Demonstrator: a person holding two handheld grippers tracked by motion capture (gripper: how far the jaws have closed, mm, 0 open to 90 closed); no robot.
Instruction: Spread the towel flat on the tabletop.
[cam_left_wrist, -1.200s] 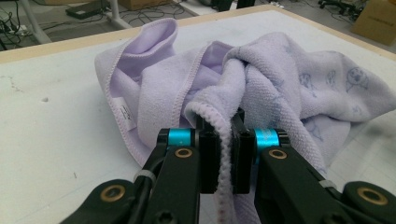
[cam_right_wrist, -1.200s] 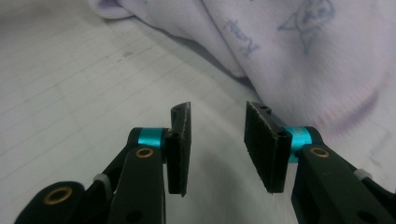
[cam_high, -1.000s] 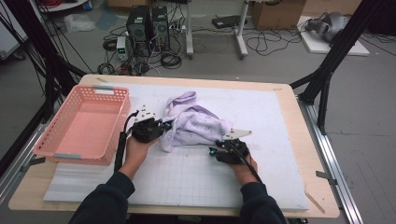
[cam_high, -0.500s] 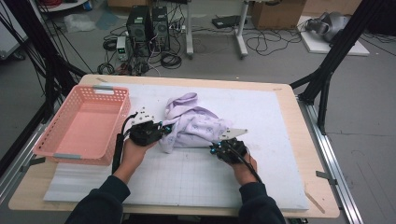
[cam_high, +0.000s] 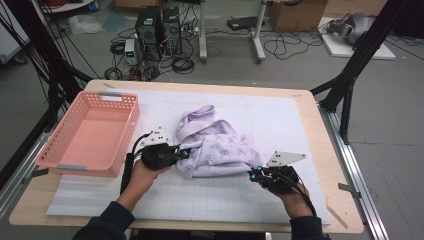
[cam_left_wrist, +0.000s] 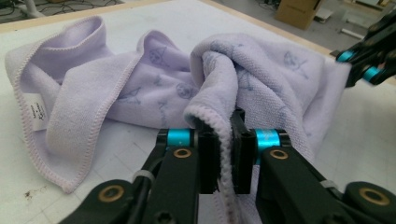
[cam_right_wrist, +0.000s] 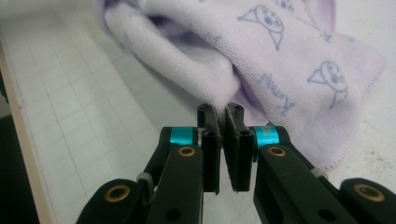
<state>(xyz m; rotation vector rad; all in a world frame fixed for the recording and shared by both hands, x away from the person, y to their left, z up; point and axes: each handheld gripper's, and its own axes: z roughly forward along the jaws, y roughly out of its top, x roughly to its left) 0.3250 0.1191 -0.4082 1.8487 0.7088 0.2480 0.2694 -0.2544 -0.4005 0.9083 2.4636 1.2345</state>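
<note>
**Q:** High view, panel one: where does the work stand, and what lies where?

**A:** My lilac towel (cam_high: 215, 147) lies crumpled on the white mat (cam_high: 300, 120), just beside the pink basket (cam_high: 90, 132) and on its right. My left tongs (cam_high: 184, 154) meet the towel at the edge nearer the basket; my right tongs (cam_high: 254, 174) meet it at the corner farthest from the basket. No part of the towel is in the basket.

**Q:** Left gripper view and right gripper view: how do the tongs stand?

**A:** My left tongs (cam_left_wrist: 224, 154) are pressed together on the towel's (cam_left_wrist: 261, 79) stitched hem, which runs down between the pads. My right tongs (cam_right_wrist: 223, 140) have just been closing and now pinch a fold of the towel (cam_right_wrist: 289, 60) at the very tips, with little cloth between them.

**Q:** What is done, and what is left?

**A:** Done, as I judge it: both grips are taken, one at each end of the bundle. Left: the cloth is still bunched and twisted over itself, so spreading or folding it has hardly begun, and any move toward the basket is wholly ahead. My right-hand hold looks shallow; I would expect it to slip if I pulled hard.
</note>
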